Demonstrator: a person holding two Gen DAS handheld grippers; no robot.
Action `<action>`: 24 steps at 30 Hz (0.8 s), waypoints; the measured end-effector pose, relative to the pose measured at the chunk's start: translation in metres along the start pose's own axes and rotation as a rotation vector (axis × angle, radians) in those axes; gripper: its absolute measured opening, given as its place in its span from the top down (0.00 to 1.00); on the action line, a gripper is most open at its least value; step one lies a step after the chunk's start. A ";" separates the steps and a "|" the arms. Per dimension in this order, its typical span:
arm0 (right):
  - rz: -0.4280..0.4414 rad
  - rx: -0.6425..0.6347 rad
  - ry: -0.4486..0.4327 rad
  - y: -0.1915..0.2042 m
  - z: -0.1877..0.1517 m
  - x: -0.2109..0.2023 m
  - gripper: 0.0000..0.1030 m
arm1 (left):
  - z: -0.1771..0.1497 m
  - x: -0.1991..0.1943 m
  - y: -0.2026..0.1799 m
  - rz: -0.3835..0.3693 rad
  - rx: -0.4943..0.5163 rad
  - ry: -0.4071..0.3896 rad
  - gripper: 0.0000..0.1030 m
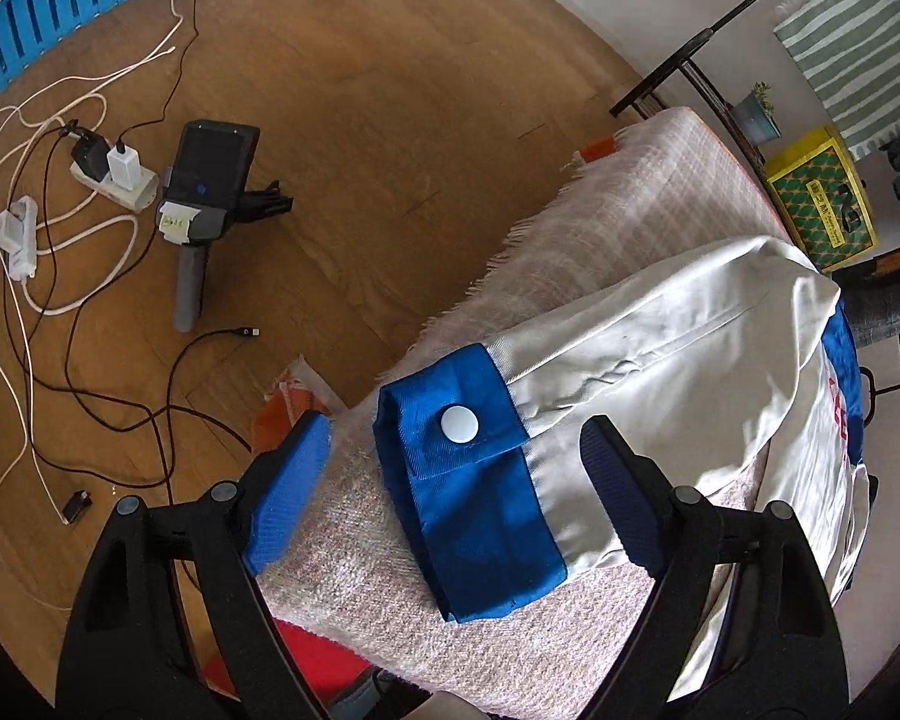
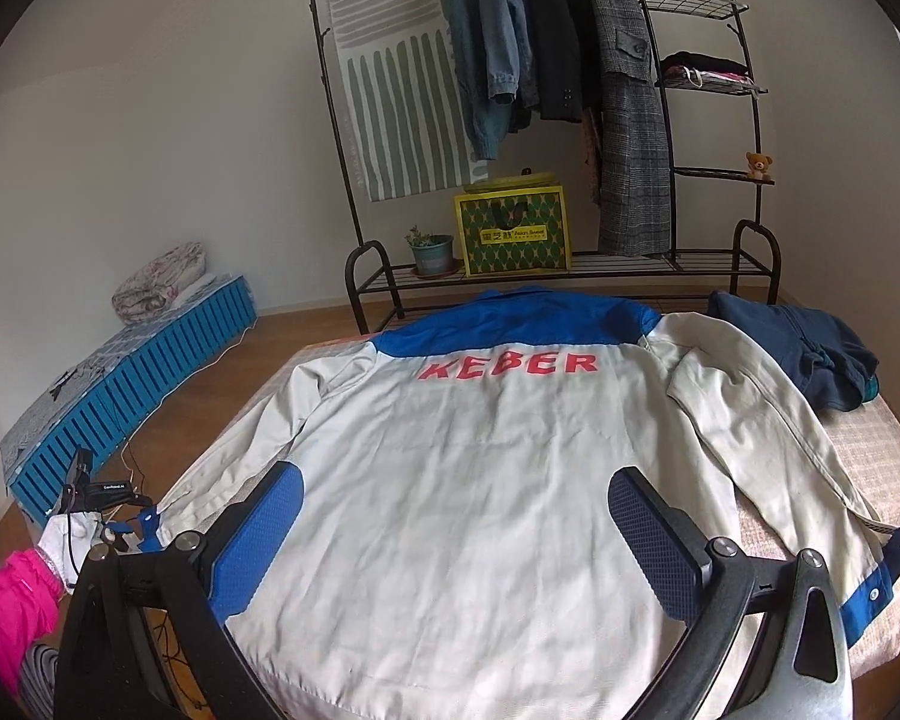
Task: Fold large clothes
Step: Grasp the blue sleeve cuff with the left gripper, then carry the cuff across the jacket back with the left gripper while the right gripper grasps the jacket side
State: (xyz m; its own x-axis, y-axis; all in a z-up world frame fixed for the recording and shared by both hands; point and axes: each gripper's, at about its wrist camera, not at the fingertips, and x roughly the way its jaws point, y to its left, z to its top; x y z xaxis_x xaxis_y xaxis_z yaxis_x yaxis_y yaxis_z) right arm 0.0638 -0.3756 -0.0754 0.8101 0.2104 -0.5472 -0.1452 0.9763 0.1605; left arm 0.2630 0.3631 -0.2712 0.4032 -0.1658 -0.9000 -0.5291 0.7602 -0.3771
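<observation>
Left tool (image 1: 450, 468) points steeply down, jaws wide; right tool (image 2: 456, 528) likewise gapes.

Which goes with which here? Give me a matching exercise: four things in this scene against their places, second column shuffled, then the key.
Things:
1. jacket
2. blue cuff
3. dark blue garment
4. teddy bear

Places:
A. on a rack shelf
B. between the open left gripper's fingers
C. spread back-up, under the right gripper
D. bunched beyond the jacket's sleeve

Pairs: 1-C, 2-B, 3-D, 4-A
</observation>
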 end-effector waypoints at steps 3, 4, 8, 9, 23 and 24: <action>0.003 0.002 0.035 0.000 -0.006 0.017 0.00 | 0.004 0.011 0.002 0.010 -0.012 0.009 0.20; 0.003 0.006 0.045 -0.001 -0.007 0.021 0.00 | 0.006 0.012 0.001 0.010 -0.014 0.005 0.21; 0.009 0.004 0.069 0.001 -0.010 0.028 0.00 | 0.014 0.021 -0.001 -0.010 -0.017 0.008 0.44; 0.006 -0.004 0.071 0.002 -0.010 0.028 0.00 | 0.015 0.022 -0.003 -0.021 -0.018 0.015 0.51; 0.019 -0.009 0.133 -0.003 -0.011 0.034 0.01 | 0.000 -0.061 -0.065 -0.013 0.195 -0.274 0.90; 0.034 -0.011 0.146 -0.002 -0.011 0.036 0.02 | -0.005 -0.074 -0.075 -0.025 0.225 -0.306 0.90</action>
State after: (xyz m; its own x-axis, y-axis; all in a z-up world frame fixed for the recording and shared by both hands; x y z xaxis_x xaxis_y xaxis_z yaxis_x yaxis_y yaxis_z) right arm 0.0871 -0.3688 -0.1048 0.7137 0.2473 -0.6553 -0.1774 0.9689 0.1724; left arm 0.2690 0.3149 -0.1777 0.6360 -0.0162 -0.7715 -0.3533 0.8827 -0.3098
